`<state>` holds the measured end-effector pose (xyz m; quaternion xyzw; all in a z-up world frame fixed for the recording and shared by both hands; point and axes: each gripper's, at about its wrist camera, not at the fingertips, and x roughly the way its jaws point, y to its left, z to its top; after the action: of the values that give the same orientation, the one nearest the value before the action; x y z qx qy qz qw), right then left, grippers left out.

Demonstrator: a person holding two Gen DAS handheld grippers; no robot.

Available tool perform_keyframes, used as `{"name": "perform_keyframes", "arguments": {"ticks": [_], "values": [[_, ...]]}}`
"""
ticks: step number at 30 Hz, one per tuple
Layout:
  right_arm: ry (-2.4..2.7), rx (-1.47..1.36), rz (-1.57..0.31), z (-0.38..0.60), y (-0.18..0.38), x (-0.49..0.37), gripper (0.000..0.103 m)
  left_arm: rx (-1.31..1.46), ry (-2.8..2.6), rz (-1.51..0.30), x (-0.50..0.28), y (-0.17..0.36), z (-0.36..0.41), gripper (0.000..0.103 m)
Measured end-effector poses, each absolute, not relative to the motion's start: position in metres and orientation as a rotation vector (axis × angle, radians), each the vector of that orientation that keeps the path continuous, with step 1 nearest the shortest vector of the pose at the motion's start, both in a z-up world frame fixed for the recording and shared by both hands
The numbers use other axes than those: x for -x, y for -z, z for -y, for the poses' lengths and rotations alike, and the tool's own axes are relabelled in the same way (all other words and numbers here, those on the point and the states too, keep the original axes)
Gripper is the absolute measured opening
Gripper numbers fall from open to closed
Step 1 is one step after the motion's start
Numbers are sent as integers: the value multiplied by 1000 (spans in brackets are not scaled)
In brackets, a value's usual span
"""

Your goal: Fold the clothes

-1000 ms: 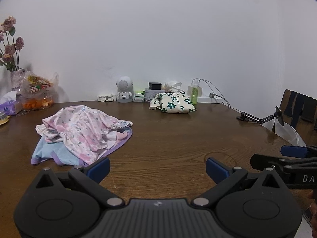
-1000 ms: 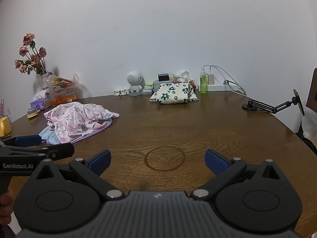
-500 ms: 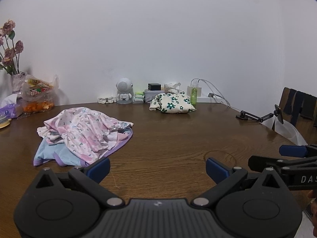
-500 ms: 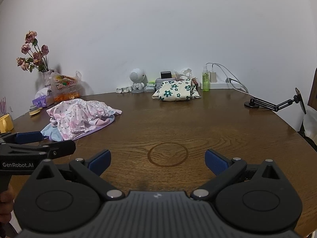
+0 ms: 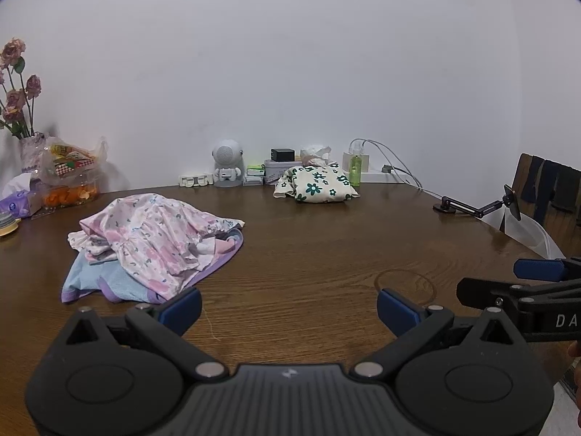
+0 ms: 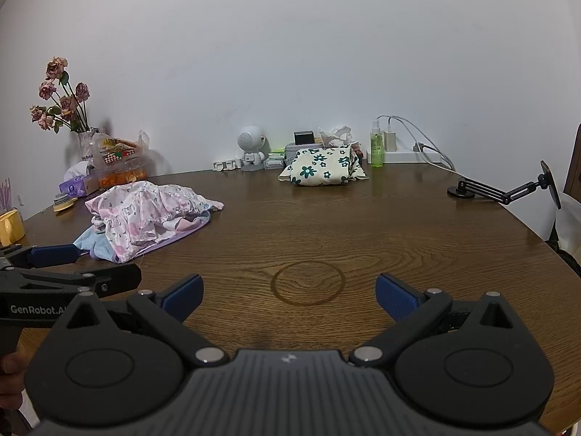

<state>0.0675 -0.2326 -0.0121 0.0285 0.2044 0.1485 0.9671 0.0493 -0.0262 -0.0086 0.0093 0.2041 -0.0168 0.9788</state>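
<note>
A crumpled pile of clothes lies on the left of the round wooden table: a pink floral garment (image 5: 152, 232) (image 6: 145, 210) on top of a light blue and purple one (image 5: 98, 276) (image 6: 94, 243). A folded cream cloth with green flowers (image 5: 319, 185) (image 6: 323, 167) sits at the back. My left gripper (image 5: 288, 307) is open and empty, just short of the pile's near edge. My right gripper (image 6: 288, 294) is open and empty over the bare table centre, above a ring mark (image 6: 308, 283). Each gripper shows at the edge of the other's view.
Along the back wall stand a small white robot figure (image 6: 252, 147), a green spray bottle (image 6: 377, 147), a charger with cables (image 6: 417, 141) and small boxes. A flower vase (image 6: 85, 145), snack bags, tissues and a yellow cup (image 6: 11, 223) stand left. A black phone-holder arm (image 6: 504, 190) stands right.
Both grippers have tilted slightly, so the table and clothes sit a little lower in both views. Both jaws have stayed open and empty. The clothes have not moved.
</note>
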Motion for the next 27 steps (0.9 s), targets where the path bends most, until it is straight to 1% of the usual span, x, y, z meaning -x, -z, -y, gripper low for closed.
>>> {"name": "perform_keyframes", "arguments": {"ticks": [27], "values": [[-305,-65,-434,233,15,-70,103,-54,34,-408,-50,12,32,103]]}}
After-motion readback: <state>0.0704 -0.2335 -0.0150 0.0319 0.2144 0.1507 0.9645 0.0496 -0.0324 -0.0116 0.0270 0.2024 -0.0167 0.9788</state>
